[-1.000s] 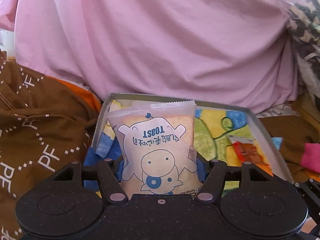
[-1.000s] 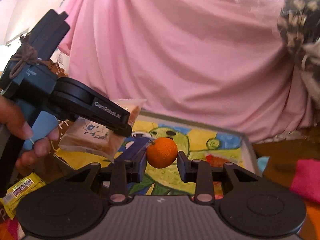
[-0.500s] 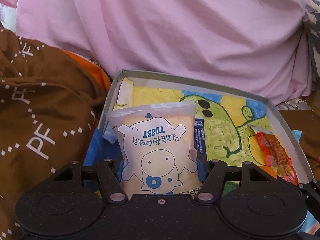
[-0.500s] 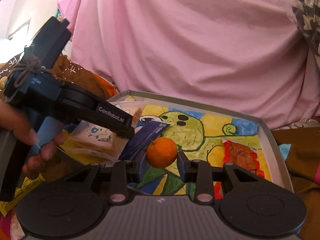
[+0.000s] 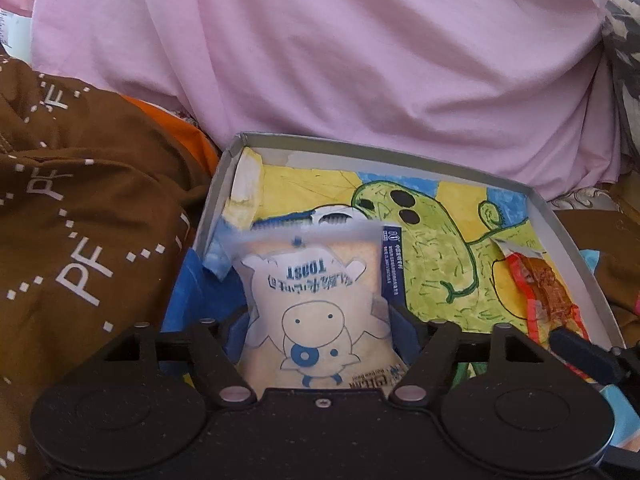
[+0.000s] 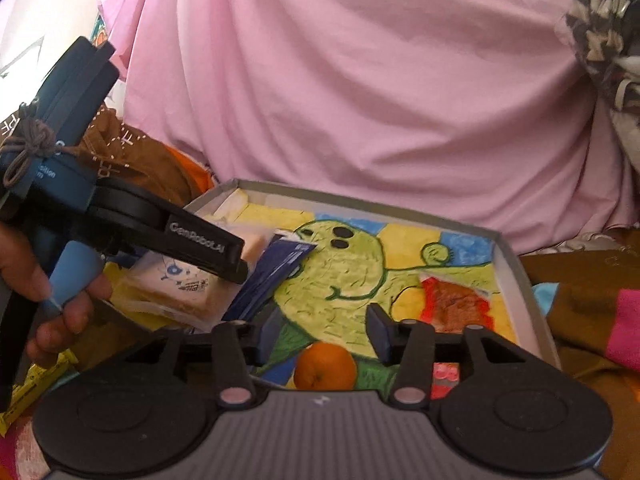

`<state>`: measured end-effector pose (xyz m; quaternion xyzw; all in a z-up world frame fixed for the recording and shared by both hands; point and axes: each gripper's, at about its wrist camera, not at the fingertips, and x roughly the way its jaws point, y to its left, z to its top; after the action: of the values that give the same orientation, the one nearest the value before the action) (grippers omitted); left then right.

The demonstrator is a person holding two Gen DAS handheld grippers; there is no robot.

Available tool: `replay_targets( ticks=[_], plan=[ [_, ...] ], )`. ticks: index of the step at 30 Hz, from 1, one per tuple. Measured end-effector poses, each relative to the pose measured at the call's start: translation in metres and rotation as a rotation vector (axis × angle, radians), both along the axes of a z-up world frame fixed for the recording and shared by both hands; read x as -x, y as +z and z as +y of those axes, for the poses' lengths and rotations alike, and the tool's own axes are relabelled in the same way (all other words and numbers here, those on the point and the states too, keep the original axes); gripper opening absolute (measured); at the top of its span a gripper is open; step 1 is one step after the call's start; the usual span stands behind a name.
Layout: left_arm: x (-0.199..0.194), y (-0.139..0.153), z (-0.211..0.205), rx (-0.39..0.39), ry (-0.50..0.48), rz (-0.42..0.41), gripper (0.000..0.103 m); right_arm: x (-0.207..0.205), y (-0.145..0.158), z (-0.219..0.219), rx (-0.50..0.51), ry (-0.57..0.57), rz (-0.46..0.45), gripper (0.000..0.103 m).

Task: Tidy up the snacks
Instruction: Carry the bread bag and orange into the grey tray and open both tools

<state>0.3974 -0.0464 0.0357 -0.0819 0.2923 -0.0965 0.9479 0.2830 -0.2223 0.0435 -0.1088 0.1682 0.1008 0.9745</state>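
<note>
I see the left tongs clenched on the toast packet, which sits between their fingers above the near-left corner of the tray. My right tongs stand released, fingers well apart. The orange lies on the tray floor below and between those fingers, touching neither.
</note>
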Motion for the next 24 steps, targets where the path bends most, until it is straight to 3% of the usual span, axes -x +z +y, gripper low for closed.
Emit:
replay_targets(
  ticks=[2,4,10,18,24],
  plan=[
    [0.005,0.005,0.002,0.014,0.012,-0.016,0.082,0.004,0.004,-0.003,-0.004,-0.007,-0.010,0.065],
    [0.011,0.011,0.004,0.034,0.021,-0.034,0.082,0.009,0.009,-0.007,-0.010,-0.027,-0.021,0.085],
    [0.042,0.028,0.011,0.078,0.043,-0.083,0.087,0.030,0.028,-0.018,-0.040,-0.064,-0.073,0.100],
    [0.105,0.061,0.011,0.086,0.062,-0.214,0.097,0.074,0.062,-0.039,-0.093,-0.086,-0.149,0.103],
    [0.150,0.083,0.008,0.106,0.069,-0.255,0.100,0.117,0.088,-0.056,-0.102,-0.093,-0.204,0.103]
  ],
)
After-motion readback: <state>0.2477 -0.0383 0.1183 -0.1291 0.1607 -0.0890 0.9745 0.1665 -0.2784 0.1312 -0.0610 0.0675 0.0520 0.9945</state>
